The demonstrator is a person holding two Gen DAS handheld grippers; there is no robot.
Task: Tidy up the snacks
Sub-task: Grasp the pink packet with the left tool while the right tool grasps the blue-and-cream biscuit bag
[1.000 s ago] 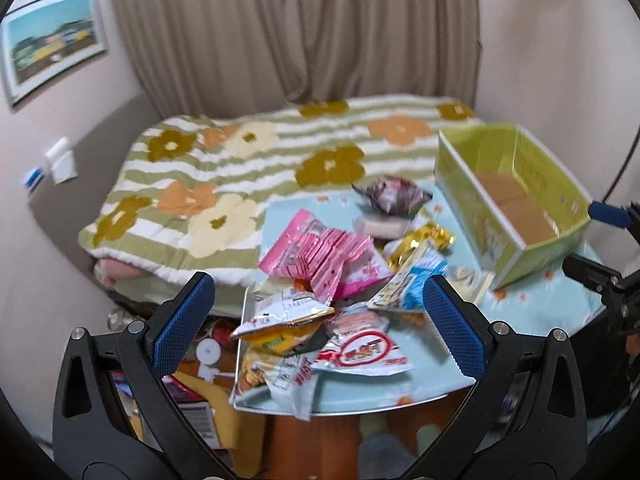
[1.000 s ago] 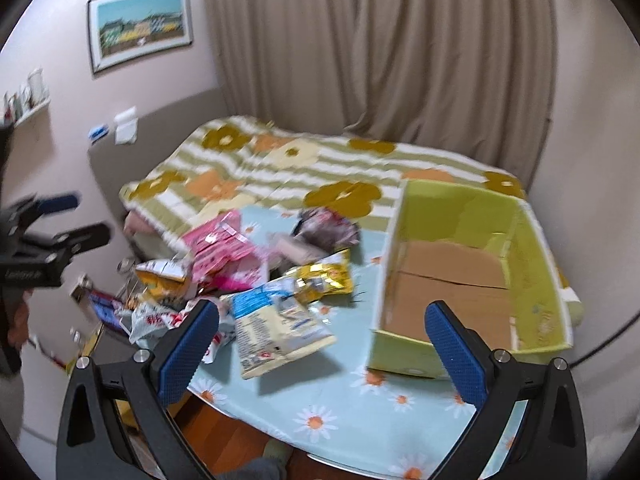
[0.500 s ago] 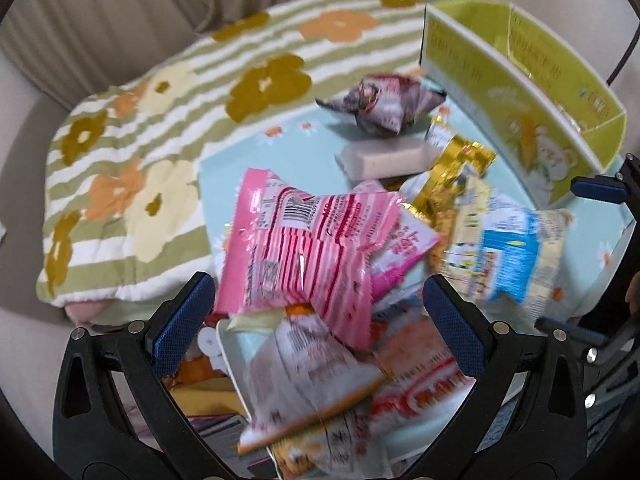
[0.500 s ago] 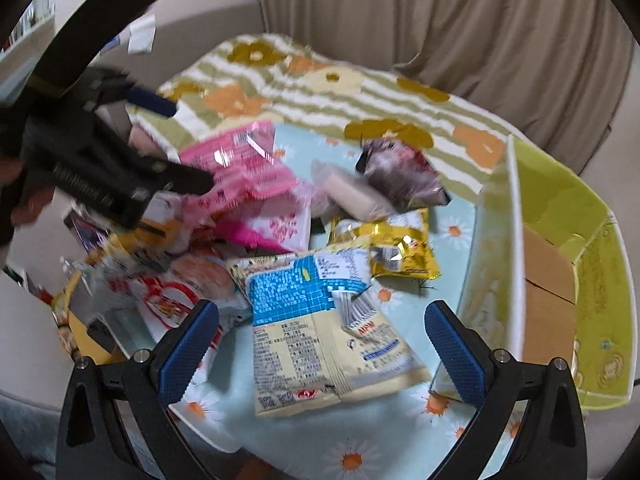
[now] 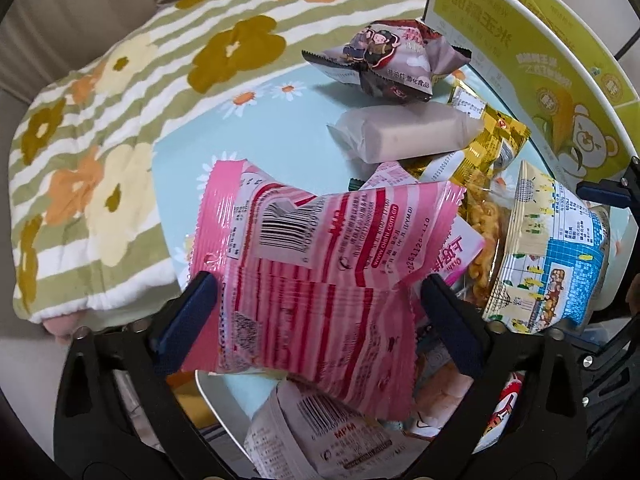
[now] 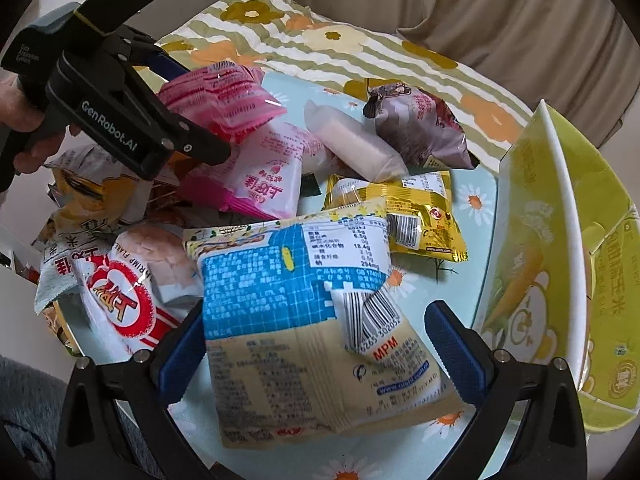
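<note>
A pile of snack bags lies on a table with a light blue daisy cloth. My left gripper points down over a pink striped bag. Its jaws are closing with the bag between them, and the pads stand at the bag's edges without clearly squeezing it. In the right wrist view the same left gripper straddles that pink bag. My right gripper is open around a blue and cream bag, its pads a little apart from the bag's sides. A yellow-green cardboard box stands at the right.
A purple bag, a pale wrapped bar, a gold bag and a red-and-white shrimp flake bag lie around. A bed with a flowered blanket borders the table's far side. A hand holds the left gripper.
Both grippers have dropped towards the pile and tilted downward. The left now straddles the pink bag with narrower jaws; the right now straddles the blue and cream bag.
</note>
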